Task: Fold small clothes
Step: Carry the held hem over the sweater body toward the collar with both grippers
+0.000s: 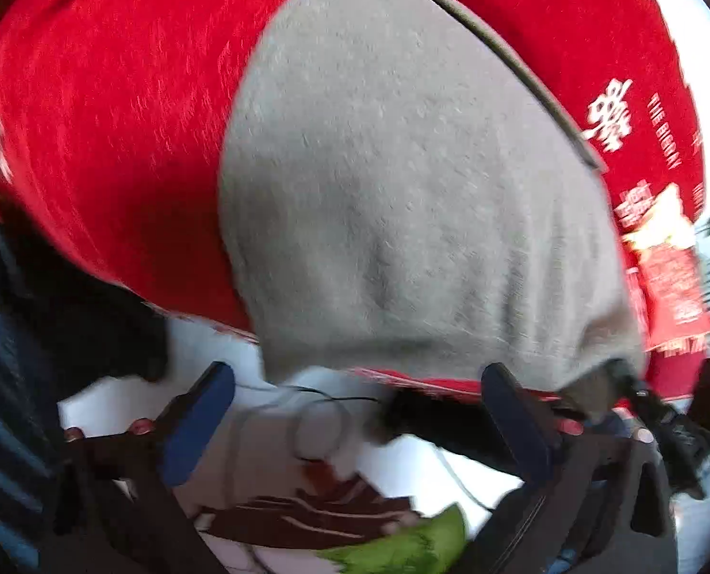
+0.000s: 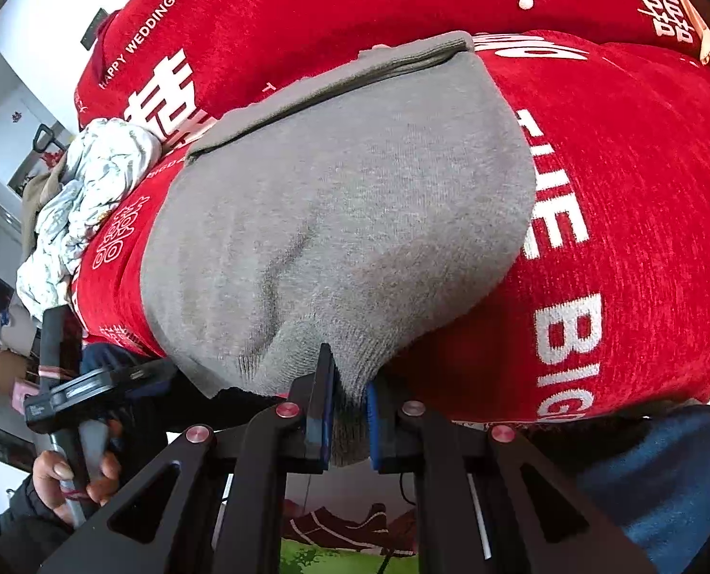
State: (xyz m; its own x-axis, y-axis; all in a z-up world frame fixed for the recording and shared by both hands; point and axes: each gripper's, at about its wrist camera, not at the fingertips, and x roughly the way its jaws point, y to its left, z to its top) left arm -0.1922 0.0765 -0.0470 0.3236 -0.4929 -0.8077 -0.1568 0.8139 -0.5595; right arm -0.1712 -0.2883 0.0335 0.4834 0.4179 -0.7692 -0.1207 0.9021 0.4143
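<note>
Grey knit garment (image 2: 345, 220) draped over red printed blanket, darker hem at far edge, near corner pinched.

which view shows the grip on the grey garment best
The right wrist view: the right tongs are shut on the near edge of the grey garment, sharp and centred. The left wrist view shows the garment blurred, with the left tongs open below it, holding nothing.

The right gripper (image 2: 347, 411) has black angular arms with triangular cut-outs, red round screws and blue-padded fingers (image 2: 319, 411). At eight o'clock in the right wrist view, a hand (image 2: 75, 483) in a dark sleeve (image 2: 17, 521) grips the left gripper's (image 1: 355, 425) grey handle.
</note>
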